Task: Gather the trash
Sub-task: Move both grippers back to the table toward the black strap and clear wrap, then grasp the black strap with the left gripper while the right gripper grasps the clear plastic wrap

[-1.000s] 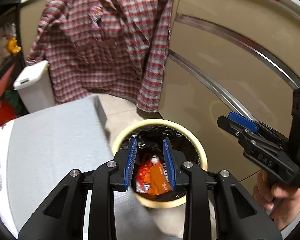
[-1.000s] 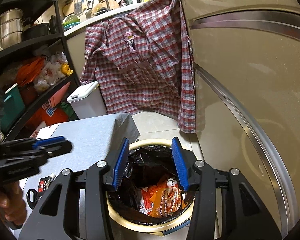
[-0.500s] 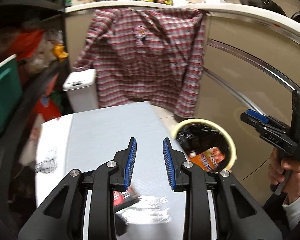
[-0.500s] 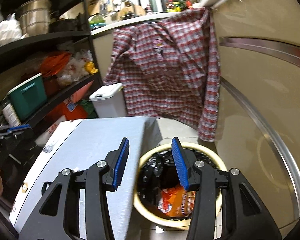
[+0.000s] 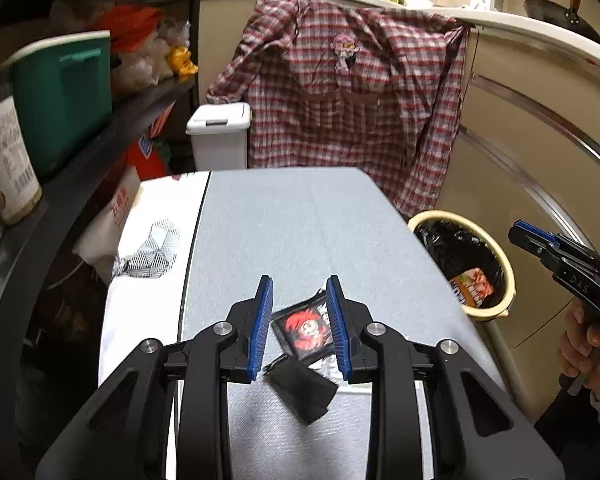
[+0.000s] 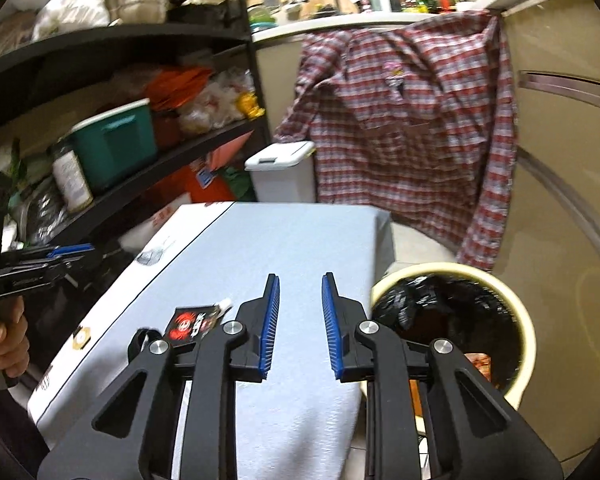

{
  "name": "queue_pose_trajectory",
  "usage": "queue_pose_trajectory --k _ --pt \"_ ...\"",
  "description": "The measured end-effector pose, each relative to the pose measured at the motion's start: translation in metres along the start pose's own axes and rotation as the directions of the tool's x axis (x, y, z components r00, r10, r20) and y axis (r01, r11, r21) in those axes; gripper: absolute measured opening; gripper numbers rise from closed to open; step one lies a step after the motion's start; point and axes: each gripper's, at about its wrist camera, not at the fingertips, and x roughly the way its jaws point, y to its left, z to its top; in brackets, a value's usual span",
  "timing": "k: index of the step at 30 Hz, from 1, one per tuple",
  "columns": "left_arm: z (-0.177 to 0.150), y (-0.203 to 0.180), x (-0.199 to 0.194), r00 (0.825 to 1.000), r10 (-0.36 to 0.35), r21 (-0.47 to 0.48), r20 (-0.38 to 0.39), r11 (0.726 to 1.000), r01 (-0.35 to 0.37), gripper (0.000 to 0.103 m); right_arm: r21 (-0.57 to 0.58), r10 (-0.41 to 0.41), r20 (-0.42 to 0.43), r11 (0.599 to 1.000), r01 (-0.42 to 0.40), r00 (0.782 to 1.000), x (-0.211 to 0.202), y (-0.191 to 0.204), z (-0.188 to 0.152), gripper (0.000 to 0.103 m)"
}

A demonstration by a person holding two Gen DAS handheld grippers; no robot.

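Two grippers: both over the grey table [image 5: 300,224]
Left gripper [image 5: 299,328]: narrow gap, empty, black-and-red wrapper [image 5: 306,330] lying below between the pads
Right gripper [image 6: 299,326]: jaws just narrowed, nothing between
Bin [image 5: 504,264]: right of table, black-lined, orange packets inside

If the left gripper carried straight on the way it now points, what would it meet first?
Most likely the black-and-red wrapper lying on the grey tabletop, which sits framed between the open fingers of the left gripper; depth is hard to judge.
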Motion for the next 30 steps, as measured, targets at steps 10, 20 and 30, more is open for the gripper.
queue_pose_trajectory --k 10,20,30 --pt "-0.015 0.016 0.008 0.999 -0.004 -0.052 -0.044 0.999 0.001 0.028 -0.092 0.087 -0.105 0.991 -0.097 0.991 0.036 0.045 -0.03 0.023" --pt "-0.042 0.029 0.041 0.983 -0.026 -0.116 -0.18 0.993 0.005 0.028 -0.169 0.139 -0.269 0.967 -0.189 0.953 0.075 0.077 -0.062 0.034" --pt "-0.056 0.024 0.065 0.96 -0.054 -0.115 -0.274 0.993 0.023 0.045 -0.223 0.148 -0.379 0.943 -0.245 0.913 0.099 0.093 -0.083 0.048"
